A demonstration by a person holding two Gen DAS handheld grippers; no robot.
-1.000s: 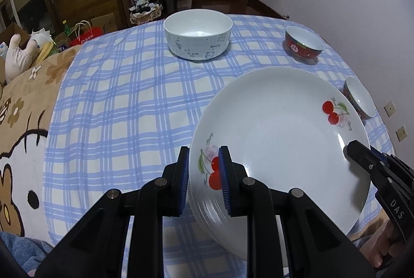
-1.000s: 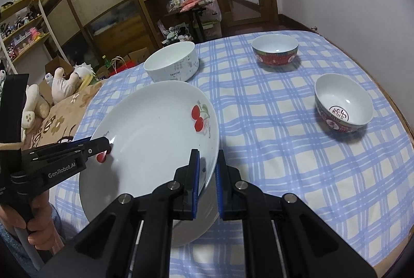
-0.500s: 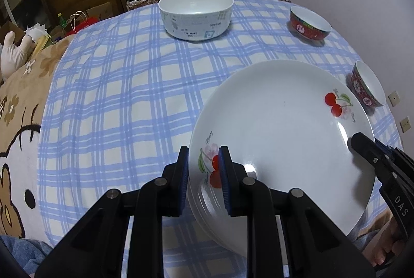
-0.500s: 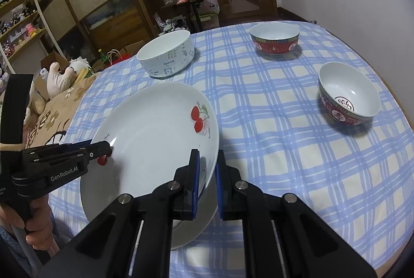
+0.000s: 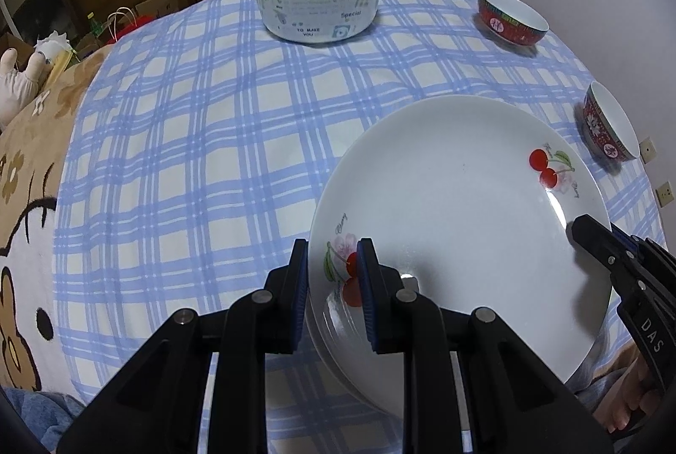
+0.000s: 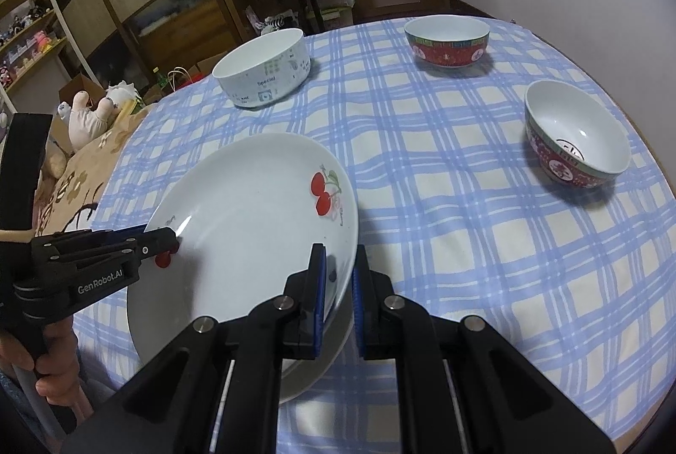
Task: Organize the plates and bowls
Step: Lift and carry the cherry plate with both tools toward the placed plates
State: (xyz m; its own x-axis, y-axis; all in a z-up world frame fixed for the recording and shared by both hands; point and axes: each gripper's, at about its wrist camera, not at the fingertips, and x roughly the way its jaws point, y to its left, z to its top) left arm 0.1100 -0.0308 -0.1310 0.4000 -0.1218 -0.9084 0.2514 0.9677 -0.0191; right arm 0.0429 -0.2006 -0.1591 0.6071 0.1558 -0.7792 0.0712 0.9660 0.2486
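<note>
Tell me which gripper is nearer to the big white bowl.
Left. The left gripper clamps the plate's edge facing the big white bowl; the right gripper grips the opposite rim, farther away.

Large white ceramic plate with cherry prints [image 5: 456, 217] tilted above blue-checked tablecloth, atop similar plates; wide white printed bowl [image 5: 317, 4] upright far side; two red-patterned bowls [image 6: 447, 40] [image 6: 576, 135] upright, apart.

left hand-held gripper [image 5: 331, 287]: clamped, angled down | right hand-held gripper [image 6: 338, 295]: clamped
</note>
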